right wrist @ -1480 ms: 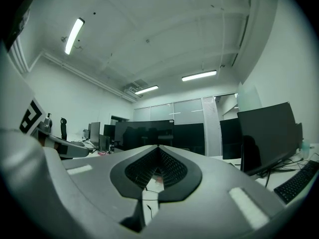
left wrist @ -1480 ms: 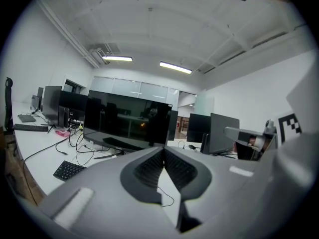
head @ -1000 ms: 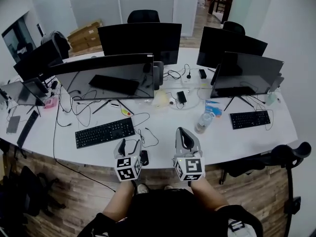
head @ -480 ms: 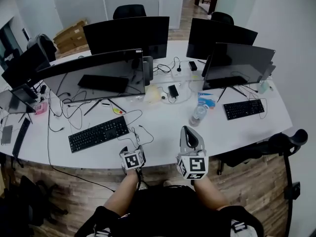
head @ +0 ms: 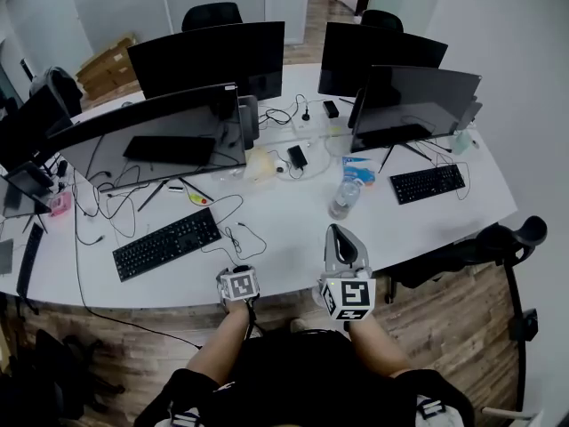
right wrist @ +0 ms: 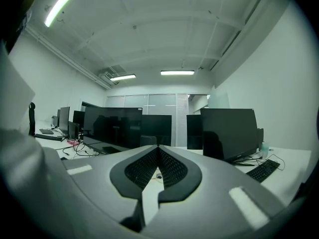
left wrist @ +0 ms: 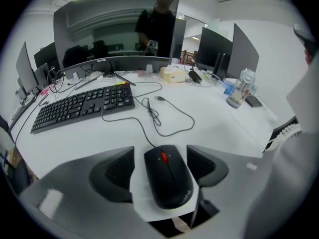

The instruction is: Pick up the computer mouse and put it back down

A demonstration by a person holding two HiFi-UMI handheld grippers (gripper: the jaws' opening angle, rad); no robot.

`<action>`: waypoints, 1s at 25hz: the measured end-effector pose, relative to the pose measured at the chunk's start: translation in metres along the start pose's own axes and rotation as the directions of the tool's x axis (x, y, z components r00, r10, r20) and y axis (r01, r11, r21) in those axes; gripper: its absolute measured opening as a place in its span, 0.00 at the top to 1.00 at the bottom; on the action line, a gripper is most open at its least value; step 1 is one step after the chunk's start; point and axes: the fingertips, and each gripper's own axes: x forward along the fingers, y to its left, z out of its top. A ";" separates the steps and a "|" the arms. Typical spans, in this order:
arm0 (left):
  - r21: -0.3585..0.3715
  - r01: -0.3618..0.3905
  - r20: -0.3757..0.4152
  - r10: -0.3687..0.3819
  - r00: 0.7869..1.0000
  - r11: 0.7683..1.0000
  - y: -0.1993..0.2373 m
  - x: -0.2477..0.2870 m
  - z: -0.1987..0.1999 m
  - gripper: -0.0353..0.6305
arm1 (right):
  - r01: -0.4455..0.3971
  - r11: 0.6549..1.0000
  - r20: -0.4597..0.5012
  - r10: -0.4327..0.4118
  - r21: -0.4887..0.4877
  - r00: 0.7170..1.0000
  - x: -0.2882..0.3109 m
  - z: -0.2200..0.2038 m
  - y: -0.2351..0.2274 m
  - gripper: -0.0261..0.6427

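Observation:
A black computer mouse [left wrist: 168, 178] with a red scroll wheel lies on the white desk [head: 293, 234] near its front edge. Its cable [left wrist: 164, 118] runs away across the top. My left gripper [left wrist: 160, 151] points steeply down over it, one jaw on each side. The jaws have just been opening and stand open; a strip of desk shows between the left pad and the mouse. In the head view the left gripper [head: 237, 274] hides the mouse. My right gripper [head: 338, 234] is held level above the desk edge, shut and empty, and its pads [right wrist: 149, 166] meet.
A black keyboard [head: 166, 243] lies left of the mouse, with loose cables beside it. A water bottle [head: 343, 198] stands to the right, a second keyboard [head: 428, 183] further right. Several monitors line the back. An office chair [head: 511, 238] stands at the right edge.
My left gripper has dropped and tilted down at the desk's front edge, so it now covers the mouse that lay beside it. The right gripper has shifted slightly.

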 end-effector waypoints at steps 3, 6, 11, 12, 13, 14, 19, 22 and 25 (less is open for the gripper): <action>0.008 -0.017 -0.003 0.017 1.000 1.000 0.001 0.006 -0.003 0.41 | 0.013 1.000 -0.008 -0.013 -0.004 1.000 -0.002 -0.001 -0.003 0.97; 0.028 -0.017 -0.032 0.018 0.999 0.999 -0.001 0.011 -0.009 0.41 | 0.018 1.000 -0.004 -0.018 -0.011 1.000 -0.006 0.002 -0.004 0.97; 0.069 -0.001 -0.058 0.005 0.998 0.998 -0.004 0.016 -0.016 0.42 | 0.024 1.000 -0.002 -0.024 -0.006 1.000 -0.009 0.003 -0.005 0.96; 0.074 0.004 -0.061 0.001 0.998 0.997 -0.005 0.014 -0.016 0.43 | 0.025 1.000 -0.005 -0.025 -0.005 1.000 -0.010 0.002 -0.005 0.96; 0.076 0.007 -0.063 -0.002 0.998 0.997 -0.005 0.012 -0.015 0.44 | 0.026 1.000 -0.008 -0.026 -0.003 1.000 -0.010 0.001 -0.005 0.97; 0.076 0.007 -0.060 -0.003 0.998 0.997 -0.004 0.008 -0.014 0.44 | 0.026 1.000 -0.009 -0.026 -0.002 1.000 -0.011 0.001 -0.005 0.97; 0.086 0.031 0.002 -0.031 1.000 0.996 -0.009 -0.009 0.002 0.44 | 0.022 1.000 -0.006 -0.022 0.017 1.000 -0.012 0.002 -0.004 0.96; 0.094 0.033 0.063 -0.039 0.997 0.995 -0.010 -0.025 0.020 0.44 | 0.012 1.000 0.002 -0.013 0.027 1.000 -0.011 0.004 0.001 0.97; 0.111 0.025 0.126 -0.039 0.991 0.993 -0.010 -0.045 0.039 0.44 | -0.001 0.999 0.010 0.001 0.033 1.000 -0.010 0.005 0.006 0.96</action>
